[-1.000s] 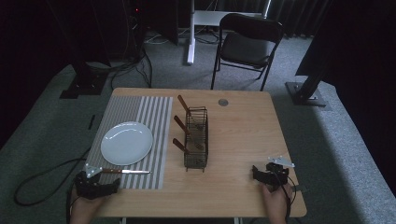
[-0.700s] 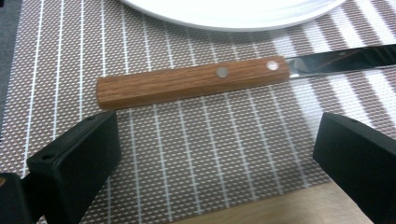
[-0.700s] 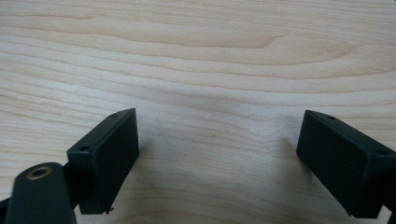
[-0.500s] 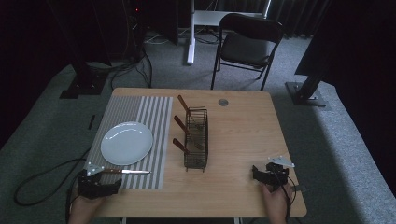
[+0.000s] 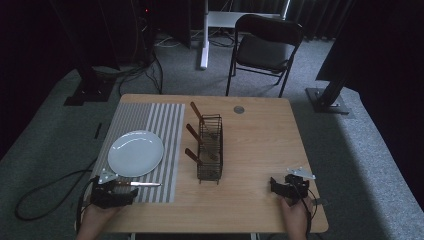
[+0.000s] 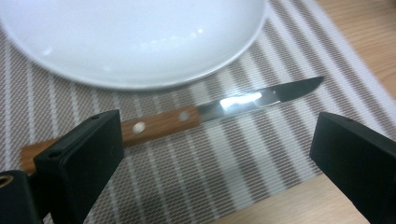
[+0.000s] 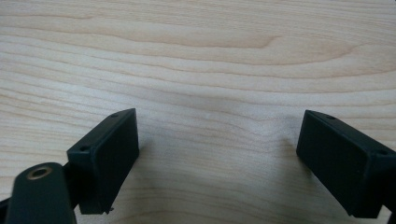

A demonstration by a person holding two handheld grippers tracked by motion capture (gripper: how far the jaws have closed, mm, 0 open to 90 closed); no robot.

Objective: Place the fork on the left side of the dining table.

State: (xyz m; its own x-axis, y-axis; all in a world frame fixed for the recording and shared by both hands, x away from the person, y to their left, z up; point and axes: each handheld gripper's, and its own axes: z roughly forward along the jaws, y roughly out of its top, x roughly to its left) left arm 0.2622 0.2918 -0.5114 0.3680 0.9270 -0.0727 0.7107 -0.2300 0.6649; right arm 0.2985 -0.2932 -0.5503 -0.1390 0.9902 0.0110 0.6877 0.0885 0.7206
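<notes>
Left gripper (image 6: 215,158) spread wide over the wood-handled steel knife (image 6: 187,116), lying flat on the grey striped placemat (image 6: 261,158) just beside the round white plate (image 6: 140,37). Risk of closing off-centre, pushing the handle aside. Right gripper (image 7: 217,154) also spread, empty, above the pale wooden table (image 7: 196,56). Farther off, black wire caddy (image 5: 210,145).

The left black two-jaw tongs (image 5: 131,191) are a chunky dark block with a small grey three-cornered plate on top and a black cable trailing off behind. Seen from their own camera, the left tongs (image 6: 212,161) have flat, rectangular, matte black jaws with small screw holes at the corners. The right black two-jaw tongs (image 5: 274,184) carry the same grey plate; up close (image 7: 217,163) a brass-coloured rivet sits in the left arm.
</notes>
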